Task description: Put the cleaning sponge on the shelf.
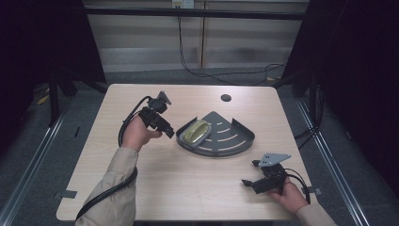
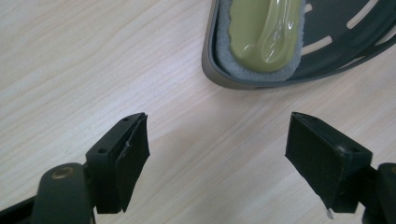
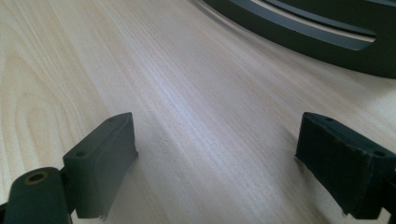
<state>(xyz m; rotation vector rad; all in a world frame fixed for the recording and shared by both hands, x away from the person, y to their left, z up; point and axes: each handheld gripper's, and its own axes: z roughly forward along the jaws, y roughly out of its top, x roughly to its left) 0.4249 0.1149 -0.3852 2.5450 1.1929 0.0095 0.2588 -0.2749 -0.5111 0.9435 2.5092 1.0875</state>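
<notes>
Left gripper view: green sponge in grey tray, beyond the spread claw.

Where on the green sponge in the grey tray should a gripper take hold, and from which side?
Probably across the sponge at its narrow waist, from above: the tray wall hugs its left end, while its raised top stands clear. The left gripper, jaws open, is nearest.

Your left gripper view: sponge cut off by the top edge; rack cut off at top and right. Your right gripper view: rack cropped at top and right, rim only, near part blurred. High view: your forearms cut off by the bottom edge.
</notes>
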